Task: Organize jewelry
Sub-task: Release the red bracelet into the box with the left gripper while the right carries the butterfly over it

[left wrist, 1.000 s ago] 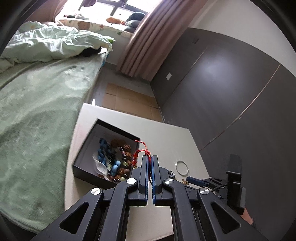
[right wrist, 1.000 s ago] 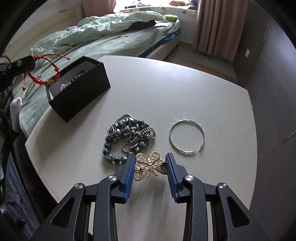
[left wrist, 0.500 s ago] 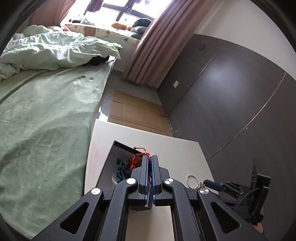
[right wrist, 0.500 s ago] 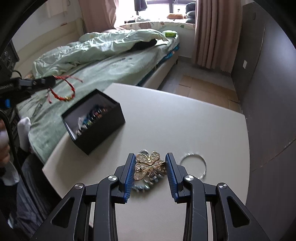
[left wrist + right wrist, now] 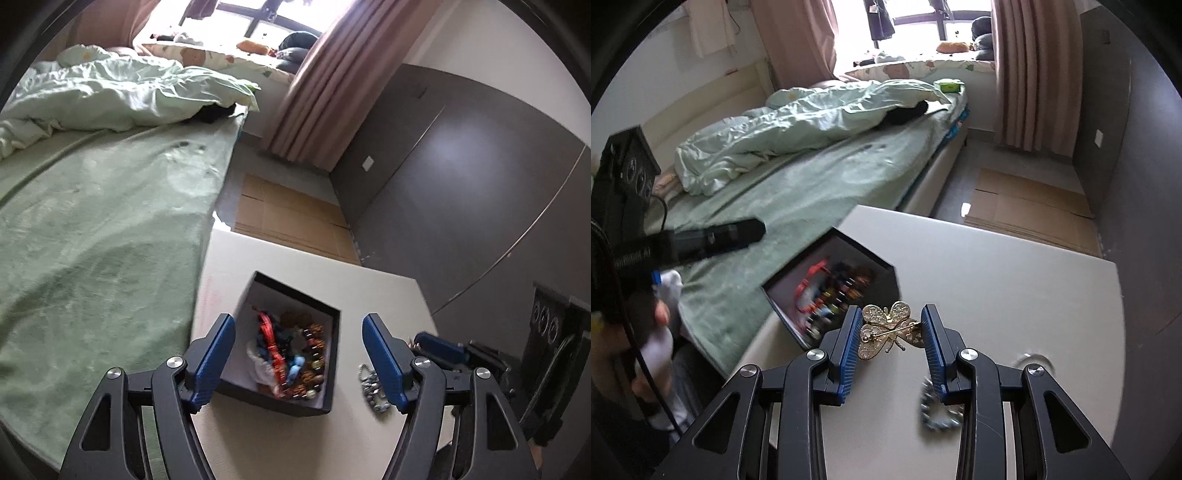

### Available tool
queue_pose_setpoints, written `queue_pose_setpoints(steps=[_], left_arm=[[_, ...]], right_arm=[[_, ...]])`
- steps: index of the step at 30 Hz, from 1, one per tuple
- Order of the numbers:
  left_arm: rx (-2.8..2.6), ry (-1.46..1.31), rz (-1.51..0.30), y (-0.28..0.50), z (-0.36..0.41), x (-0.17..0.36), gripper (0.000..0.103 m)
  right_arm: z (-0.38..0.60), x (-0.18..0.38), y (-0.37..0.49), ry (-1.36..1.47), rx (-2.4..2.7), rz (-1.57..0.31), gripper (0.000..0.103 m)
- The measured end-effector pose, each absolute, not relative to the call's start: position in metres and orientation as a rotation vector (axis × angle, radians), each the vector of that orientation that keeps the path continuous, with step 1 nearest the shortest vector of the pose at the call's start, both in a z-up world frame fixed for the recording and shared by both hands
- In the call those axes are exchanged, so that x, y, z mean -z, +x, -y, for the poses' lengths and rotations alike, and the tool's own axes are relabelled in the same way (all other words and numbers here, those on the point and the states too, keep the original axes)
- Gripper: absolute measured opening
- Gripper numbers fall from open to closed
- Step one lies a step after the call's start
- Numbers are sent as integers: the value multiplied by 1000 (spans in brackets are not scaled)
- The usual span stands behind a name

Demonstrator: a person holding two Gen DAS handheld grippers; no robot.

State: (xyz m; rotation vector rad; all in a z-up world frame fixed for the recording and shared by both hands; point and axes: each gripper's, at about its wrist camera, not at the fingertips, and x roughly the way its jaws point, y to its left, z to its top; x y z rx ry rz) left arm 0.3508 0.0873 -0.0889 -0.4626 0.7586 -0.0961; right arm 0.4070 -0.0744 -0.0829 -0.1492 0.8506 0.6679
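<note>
- While the left tool hangs over the black box, its jaws are opening with nothing between them; the red string bracelet lies inside the box, straight ahead of and below the spreading fingers, on top of the beaded pieces.
- So the drop of the bracelet looks done, and the step in hand is judged to be carrying the next piece over.
- The right tool pinches a gold butterfly brooch between its blue pads, lifted off the counter.
- The box sits ahead of this tool and to its left, well short of being underneath.
- A grey bead chain lies on the counter under the tool's right finger.
- Next, the brooch needs to travel forward and left until over the box opening, then the jaws should part; the left tool should clear away first.
</note>
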Motion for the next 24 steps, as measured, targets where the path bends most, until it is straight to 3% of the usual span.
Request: queue_pose_setpoints(steps=[24], left_arm=[[-36,-321,-675,286,-118,59,72]], right_arm=[[13,80,414,-113,-749,-858,34]])
